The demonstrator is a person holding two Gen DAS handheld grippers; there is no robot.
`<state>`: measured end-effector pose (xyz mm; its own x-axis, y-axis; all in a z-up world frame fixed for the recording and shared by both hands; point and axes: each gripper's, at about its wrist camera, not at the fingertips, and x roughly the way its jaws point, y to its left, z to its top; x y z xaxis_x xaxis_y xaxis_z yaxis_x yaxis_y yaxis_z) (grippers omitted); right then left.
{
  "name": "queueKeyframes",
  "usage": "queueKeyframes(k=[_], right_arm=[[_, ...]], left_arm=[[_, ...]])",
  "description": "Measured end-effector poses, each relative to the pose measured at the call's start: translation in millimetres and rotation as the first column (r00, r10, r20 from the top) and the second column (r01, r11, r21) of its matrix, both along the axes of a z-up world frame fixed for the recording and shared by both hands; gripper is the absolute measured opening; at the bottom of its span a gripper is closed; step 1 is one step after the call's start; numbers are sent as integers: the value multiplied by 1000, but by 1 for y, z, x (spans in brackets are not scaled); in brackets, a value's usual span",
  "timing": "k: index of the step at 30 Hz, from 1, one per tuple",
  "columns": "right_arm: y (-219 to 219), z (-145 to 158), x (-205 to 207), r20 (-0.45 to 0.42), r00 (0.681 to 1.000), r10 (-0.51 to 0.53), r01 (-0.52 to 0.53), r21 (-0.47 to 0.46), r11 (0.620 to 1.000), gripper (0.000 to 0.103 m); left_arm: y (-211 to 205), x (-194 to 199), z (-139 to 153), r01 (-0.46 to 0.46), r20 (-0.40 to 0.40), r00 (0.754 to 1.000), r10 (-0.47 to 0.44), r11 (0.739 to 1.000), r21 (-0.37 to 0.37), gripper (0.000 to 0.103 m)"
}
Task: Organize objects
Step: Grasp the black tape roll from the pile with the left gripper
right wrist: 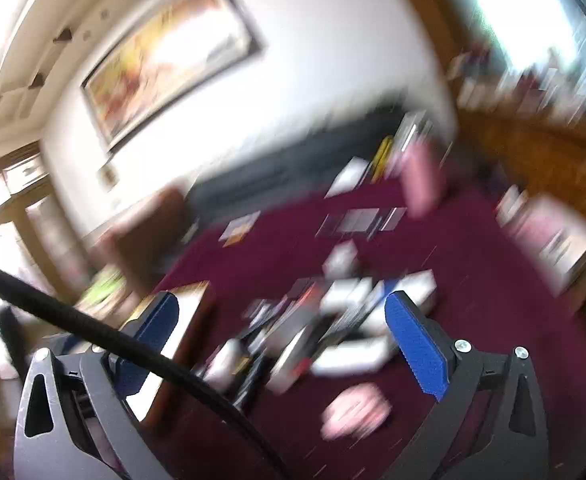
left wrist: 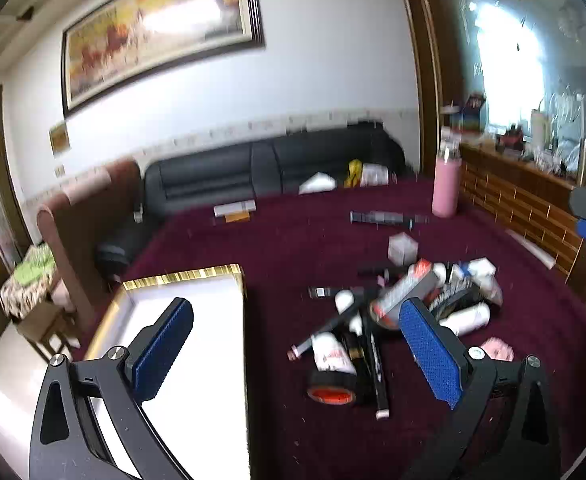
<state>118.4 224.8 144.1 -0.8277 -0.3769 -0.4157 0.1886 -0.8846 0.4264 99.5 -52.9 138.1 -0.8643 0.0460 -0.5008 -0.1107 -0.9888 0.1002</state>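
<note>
Nearest my lens are my own blue pads: my left gripper (left wrist: 297,354) stands spread about as wide as it goes with nothing between the jaws, and my right gripper (right wrist: 289,346) is equally wide and empty, a black cable (right wrist: 105,338) slanting across its view.

The things to organize lie in a heap (left wrist: 397,320) on the maroon tablecloth (left wrist: 293,240), at about one o'clock from my left gripper: white bottles, dark tubes and a roll of tape with a red core (left wrist: 331,390) at its near edge. The white box with the gold rim (left wrist: 197,280) sits at ten o'clock, just beside the heap, and I take it for the likely destination. A pink bottle (left wrist: 447,186) stands well apart at the far edge.

To do this well, I judge I should pick one loose outer piece, such as the tape roll, rather than dig into the tangle.

No label is readable; the printing is blurred in both views.
</note>
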Motion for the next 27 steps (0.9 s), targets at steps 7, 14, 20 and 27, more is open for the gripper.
queueKeyframes(k=[7,14,20,27], right_arm=[[-8,-53,-24,95,994,-60,47,134,990,95],[0,-68,-24,103,992,-77,62,142,988,95],[-4,-79,-30,137,988,-73,54,137,989,95],[-11,-76,-29,158,986,-59,34,156,987,95]], left_arm=[[6,-27,-57,-21,174,984,27,999,-35,100],[10,-38,-91,-112,246,963,109,994,-2,100],[14,-58,-110,-155,288,947,144,988,13,91],[7,-57,-113,-75,335,942,22,987,145,53]])
